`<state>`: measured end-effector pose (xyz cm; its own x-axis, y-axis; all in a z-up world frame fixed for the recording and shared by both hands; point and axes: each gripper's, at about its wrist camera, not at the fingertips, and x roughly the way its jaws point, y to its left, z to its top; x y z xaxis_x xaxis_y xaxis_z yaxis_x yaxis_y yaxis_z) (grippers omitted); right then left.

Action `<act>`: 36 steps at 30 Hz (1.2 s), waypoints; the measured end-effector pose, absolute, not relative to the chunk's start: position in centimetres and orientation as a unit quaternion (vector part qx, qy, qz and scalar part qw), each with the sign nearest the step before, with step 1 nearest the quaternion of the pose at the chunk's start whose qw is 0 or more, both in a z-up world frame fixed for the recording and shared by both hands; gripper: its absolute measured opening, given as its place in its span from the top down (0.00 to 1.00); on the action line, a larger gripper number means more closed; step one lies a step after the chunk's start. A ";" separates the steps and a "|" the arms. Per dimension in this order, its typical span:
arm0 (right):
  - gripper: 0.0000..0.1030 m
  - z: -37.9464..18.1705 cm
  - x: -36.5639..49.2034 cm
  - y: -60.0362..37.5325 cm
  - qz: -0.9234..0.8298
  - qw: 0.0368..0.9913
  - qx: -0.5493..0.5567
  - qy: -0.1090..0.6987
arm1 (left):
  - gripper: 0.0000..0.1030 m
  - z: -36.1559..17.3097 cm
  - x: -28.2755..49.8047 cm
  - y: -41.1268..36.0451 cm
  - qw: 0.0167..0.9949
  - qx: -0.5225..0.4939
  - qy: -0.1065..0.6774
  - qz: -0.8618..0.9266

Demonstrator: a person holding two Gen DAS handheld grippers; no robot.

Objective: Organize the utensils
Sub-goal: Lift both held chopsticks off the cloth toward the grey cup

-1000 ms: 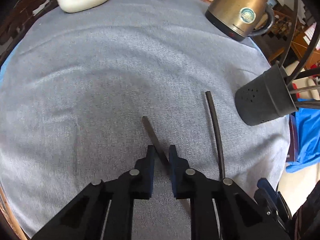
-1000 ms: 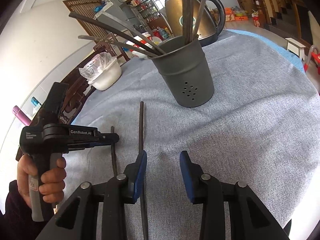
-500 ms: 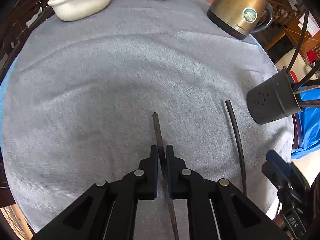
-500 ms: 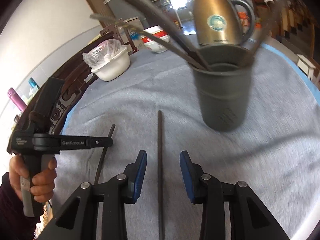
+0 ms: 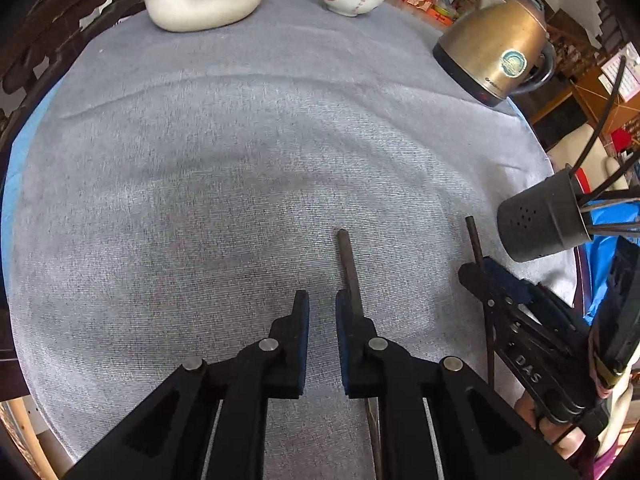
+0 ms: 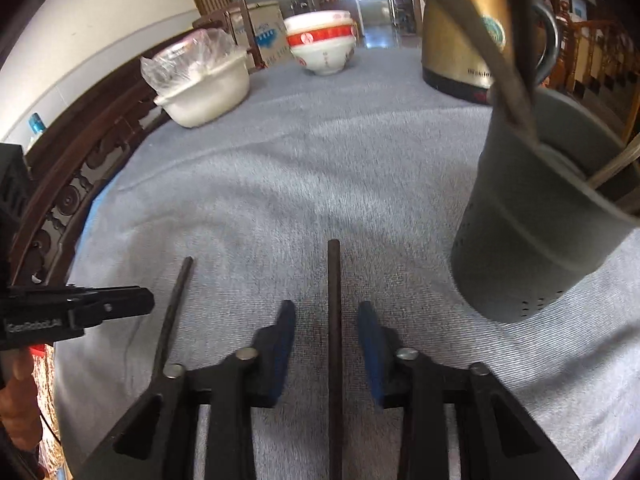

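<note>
Closing on chopstick, right side
Right hand-held gripper (image 6: 327, 344) jaws just narrowed around chopstick (image 6: 334, 320), not clamped; slip risked if lifted early; left hand-held gripper (image 5: 322, 336) nearly shut, empty.

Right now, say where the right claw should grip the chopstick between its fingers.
Grip the chopstick mid-shaft, from above, with the right claw. It lies flat on the cloth, lengthwise between the fingers, so they should close squarely on its thin sides. The jaws have just been closing, chopstick between, not yet touching.

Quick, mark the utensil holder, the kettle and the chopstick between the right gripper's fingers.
utensil holder (image 6: 532, 236), right wrist view, grey side wall.
kettle (image 5: 492, 52), left wrist view, brass body.
chopstick (image 6: 334, 300), right wrist view, mid-shaft.
</note>
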<state>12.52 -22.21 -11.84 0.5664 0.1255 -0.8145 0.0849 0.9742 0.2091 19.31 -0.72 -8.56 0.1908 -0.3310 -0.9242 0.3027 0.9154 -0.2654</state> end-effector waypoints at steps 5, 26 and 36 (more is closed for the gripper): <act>0.92 -11.7 12.1 -22.2 0.007 0.882 0.104 0.460 | 0.69 -8.9 19.9 -1.6 0.765 -0.016 0.609 -0.207; 0.90 -11.5 11.8 -22.0 -0.020 0.868 0.078 0.491 | 0.91 -9.8 19.6 -6.7 0.768 0.058 0.597 -0.226; 0.90 -11.6 13.4 -20.7 -0.026 0.873 0.033 0.486 | 0.80 -9.2 20.2 -4.7 0.765 0.039 0.603 -0.224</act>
